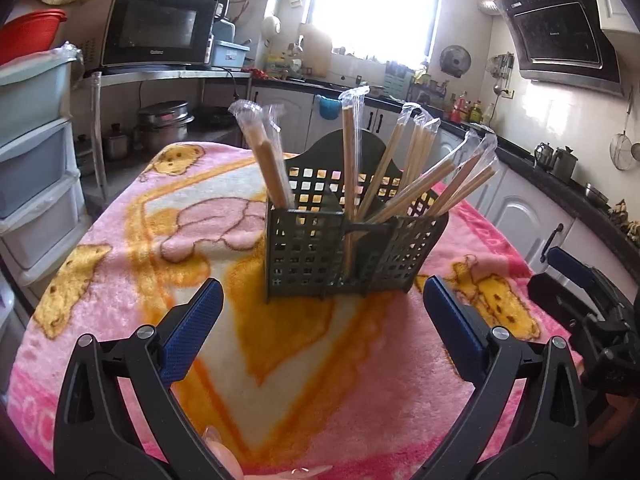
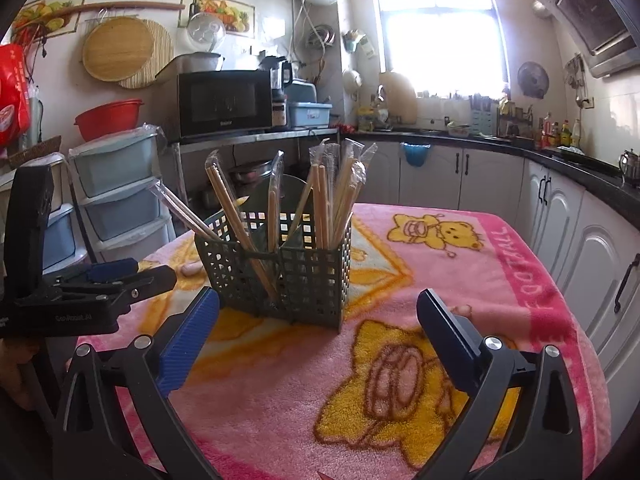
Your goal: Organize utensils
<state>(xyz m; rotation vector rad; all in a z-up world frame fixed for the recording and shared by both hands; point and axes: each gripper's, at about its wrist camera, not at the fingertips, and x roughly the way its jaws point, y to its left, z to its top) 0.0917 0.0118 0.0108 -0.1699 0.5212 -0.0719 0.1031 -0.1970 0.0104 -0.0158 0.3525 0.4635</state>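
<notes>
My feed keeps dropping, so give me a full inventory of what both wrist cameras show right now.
Dark green perforated plastic utensil caddy: one, centre of table, upright.
Plastic-wrapped wooden chopsticks: many, tan, standing in caddy compartments, leaning outward.
Pink and yellow bear-print fleece blanket: one, covering table.
Black microwave oven: one, on metal shelf behind.
Pale blue drawer tower: one, left of table.
Red plastic basin: one, above drawers.
Left gripper: black with blue pads, open, empty, facing caddy.
Right gripper: same, open, empty.
</notes>
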